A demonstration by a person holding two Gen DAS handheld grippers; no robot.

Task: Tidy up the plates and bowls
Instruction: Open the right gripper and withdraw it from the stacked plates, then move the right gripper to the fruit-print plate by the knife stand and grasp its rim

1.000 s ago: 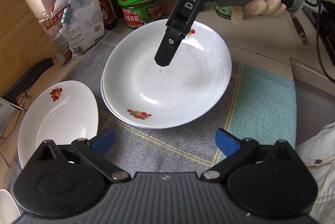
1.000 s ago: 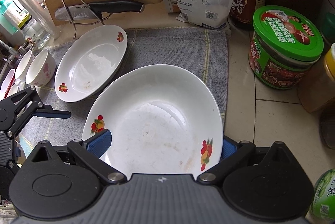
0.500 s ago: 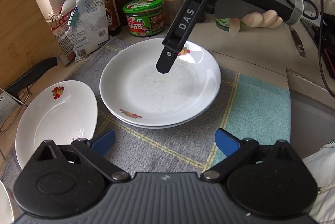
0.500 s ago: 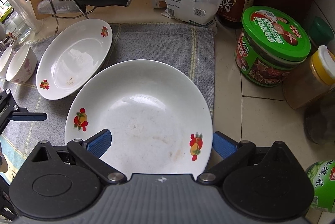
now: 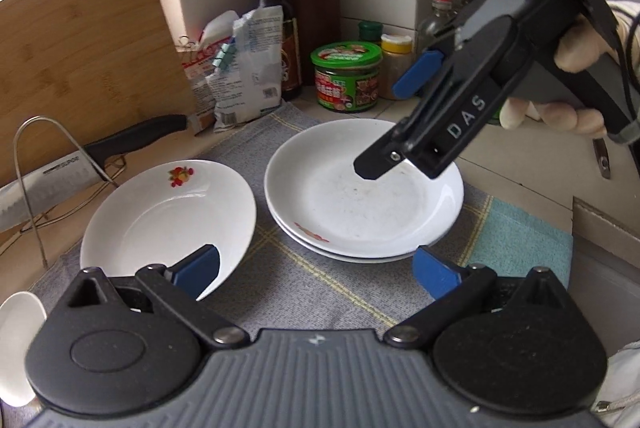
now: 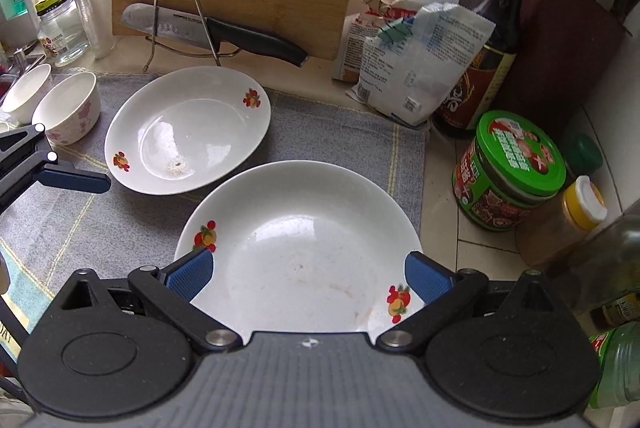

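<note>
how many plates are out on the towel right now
3: two stacked plates under the right tool, and one single plate beside them nearer the knife. More could be stacked unseen.

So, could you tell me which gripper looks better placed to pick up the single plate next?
Probably the left gripper: it is open, empty, and the single plate sits just ahead of its left finger. The right gripper hovers open above the stacked plates.

stacked plates (image 5: 360, 212) sit right of single plate (image 5: 168, 212) on cloth (image 5: 312, 288).
</note>
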